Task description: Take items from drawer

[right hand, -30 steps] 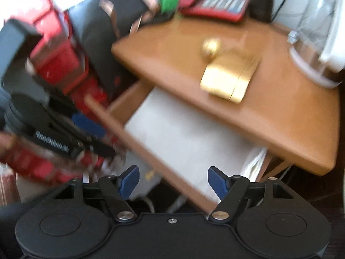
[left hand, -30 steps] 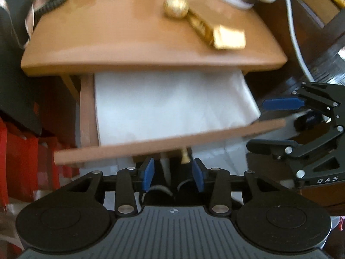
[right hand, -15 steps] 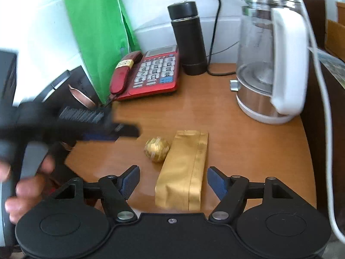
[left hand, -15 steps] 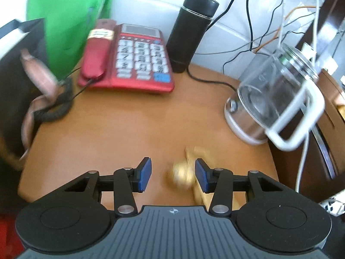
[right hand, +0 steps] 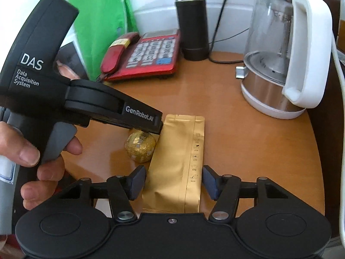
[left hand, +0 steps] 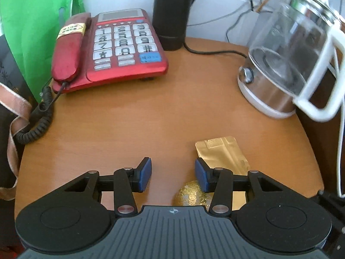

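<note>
On the wooden counter [left hand: 133, 116] the left gripper [left hand: 173, 173] hovers with its fingers [left hand: 144, 173] parted and holding nothing; a gold foil ball [left hand: 192, 194] lies just under and behind the right-hand finger, touching a gold foil pouch [left hand: 224, 154] that runs ahead of that finger. The right gripper [right hand: 173, 181] has its fingers [right hand: 137, 181] spread wide on either side of the pouch's near end, not gripping it. Well ahead stand a red telephone [left hand: 112, 47], a black flask [right hand: 190, 21] and a glass kettle [right hand: 280, 54].
</note>
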The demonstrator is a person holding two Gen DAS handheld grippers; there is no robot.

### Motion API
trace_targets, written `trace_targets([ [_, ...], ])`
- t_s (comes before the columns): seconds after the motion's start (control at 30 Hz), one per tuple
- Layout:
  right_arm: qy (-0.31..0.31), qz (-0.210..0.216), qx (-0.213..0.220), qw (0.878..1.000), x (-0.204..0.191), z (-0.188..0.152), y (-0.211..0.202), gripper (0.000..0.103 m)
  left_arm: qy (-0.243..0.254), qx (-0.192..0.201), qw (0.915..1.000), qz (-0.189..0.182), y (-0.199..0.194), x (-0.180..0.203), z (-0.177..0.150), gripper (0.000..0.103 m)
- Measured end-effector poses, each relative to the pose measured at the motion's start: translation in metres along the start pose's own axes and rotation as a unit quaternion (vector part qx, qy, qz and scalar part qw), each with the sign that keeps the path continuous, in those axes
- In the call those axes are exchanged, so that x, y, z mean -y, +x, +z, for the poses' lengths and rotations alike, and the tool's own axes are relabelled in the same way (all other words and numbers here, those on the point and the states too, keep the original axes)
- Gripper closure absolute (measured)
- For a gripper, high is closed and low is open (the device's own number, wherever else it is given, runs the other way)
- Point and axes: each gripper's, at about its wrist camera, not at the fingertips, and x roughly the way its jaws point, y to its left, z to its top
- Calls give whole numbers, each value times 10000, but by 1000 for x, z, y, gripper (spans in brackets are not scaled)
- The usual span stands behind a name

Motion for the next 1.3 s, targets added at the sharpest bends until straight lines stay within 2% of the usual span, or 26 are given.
trace_targets([
  [0.3,-737,219,9,9970,-8,-30,-31,48,-38,-12,10000,-86,-35,-5,-45,56],
  [0.43,-1097,187,-46,9938,-17,-43,-40,48,-191,-20,9997,-128,-48,-14,-63,56],
  [0.63,-1164,87,-133,9931,-21,-55,-44,48,-502,-42,9985,-219,-64,-29,-87,56],
  [0.87,-962,-56,-242,9951,-16,-58,-38,47,-751,-161,9964,-366,-72,-38,-106,55],
  [0.97,-927,-54,-273,9953,-17,-61,-35,50,-801,-216,9958,-395,-74,-40,-115,52],
  [1.0,-900,-50,-290,9955,-18,-62,-32,55,-831,-241,9956,-368,-74,-42,-117,52],
  [1.1,-929,15,-234,9954,-19,-63,-27,55,-901,-346,9947,-348,-72,-46,-124,52],
  [1.3,-1819,1,-238,9830,-33,-67,-24,63,-977,-445,9938,-293,-68,-52,-132,51],
])
